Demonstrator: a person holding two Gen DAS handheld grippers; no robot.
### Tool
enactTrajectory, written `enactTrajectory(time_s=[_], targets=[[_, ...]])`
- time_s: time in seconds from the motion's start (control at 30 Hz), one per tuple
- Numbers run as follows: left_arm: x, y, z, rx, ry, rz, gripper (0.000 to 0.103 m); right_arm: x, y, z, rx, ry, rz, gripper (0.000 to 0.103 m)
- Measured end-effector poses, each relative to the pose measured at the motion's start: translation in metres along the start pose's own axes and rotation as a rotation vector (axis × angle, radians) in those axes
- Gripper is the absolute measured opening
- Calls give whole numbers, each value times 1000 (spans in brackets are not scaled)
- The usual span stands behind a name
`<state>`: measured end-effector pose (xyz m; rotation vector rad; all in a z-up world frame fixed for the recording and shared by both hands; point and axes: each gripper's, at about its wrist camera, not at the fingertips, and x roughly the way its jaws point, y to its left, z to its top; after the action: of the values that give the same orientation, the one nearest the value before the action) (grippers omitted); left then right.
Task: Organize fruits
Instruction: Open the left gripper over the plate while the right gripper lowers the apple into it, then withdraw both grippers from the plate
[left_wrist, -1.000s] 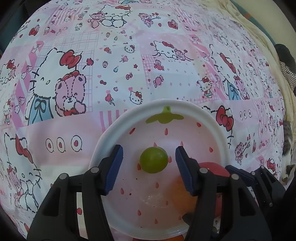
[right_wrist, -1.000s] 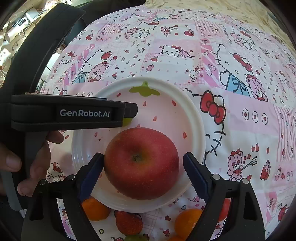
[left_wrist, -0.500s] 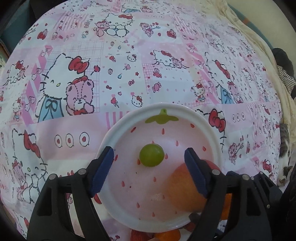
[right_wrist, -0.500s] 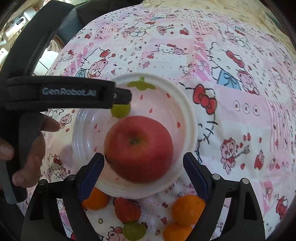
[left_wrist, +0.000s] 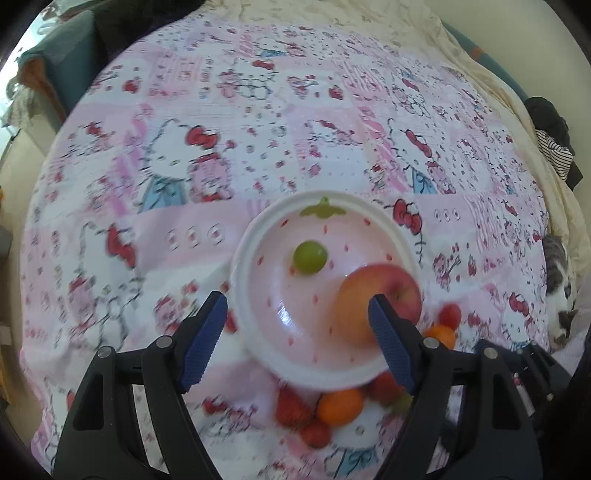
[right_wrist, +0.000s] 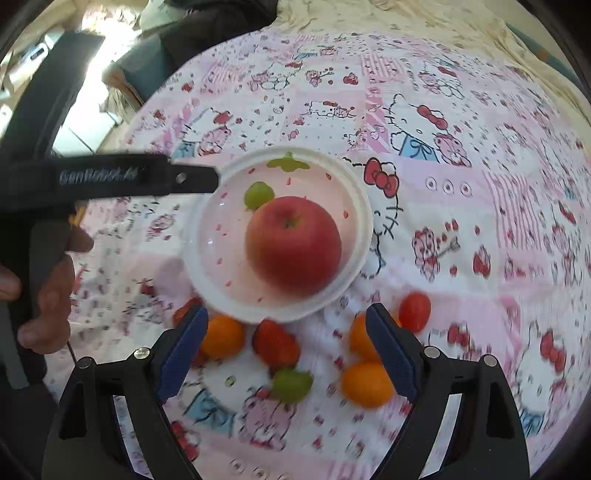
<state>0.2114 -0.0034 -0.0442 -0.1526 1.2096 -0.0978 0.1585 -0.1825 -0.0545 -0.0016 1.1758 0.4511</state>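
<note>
A white strawberry-print plate (left_wrist: 258, 236) lies on the pink cartoon-print cloth, holding a green grape (left_wrist: 309, 256) and a red apple (left_wrist: 376, 295). My left gripper (left_wrist: 295, 321) hangs open above the plate's near rim with nothing between its pads. The right wrist view shows the same plate (right_wrist: 364, 221), apple (right_wrist: 293, 240) and grape (right_wrist: 258, 194). My right gripper (right_wrist: 286, 325) is open and empty, above loose fruit just short of the plate. The left gripper's body (right_wrist: 110, 177) reaches in from the left, held by a hand (right_wrist: 48, 295).
Loose fruit lies on the cloth near the plate: two oranges (right_wrist: 223, 336) (right_wrist: 365, 384), a strawberry (right_wrist: 275, 343), a green grape (right_wrist: 291, 384) and a cherry tomato (right_wrist: 415, 310). A cat (left_wrist: 557, 280) lies at the right edge. Cream bedding (left_wrist: 369, 22) borders the far side.
The left jaws widened away from the grape. Both grippers then lifted and drew back from the plate. The grape and apple stayed on the plate, and more loose fruit came into view.
</note>
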Motion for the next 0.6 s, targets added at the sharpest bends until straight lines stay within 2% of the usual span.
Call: enactTrajectory(time_s=[0.3,0.4,0.6], targets=[[-26,23,-55,-76,9,-1,76,-35,-7,-33,92,-66,26,90],[-31,29,-72,-114,10,-18,76,-37,-14,-41,123,-80,34,90],[-30,30,-95,-121,11,7,76,-36,-24,-45,166,-88,9,90]])
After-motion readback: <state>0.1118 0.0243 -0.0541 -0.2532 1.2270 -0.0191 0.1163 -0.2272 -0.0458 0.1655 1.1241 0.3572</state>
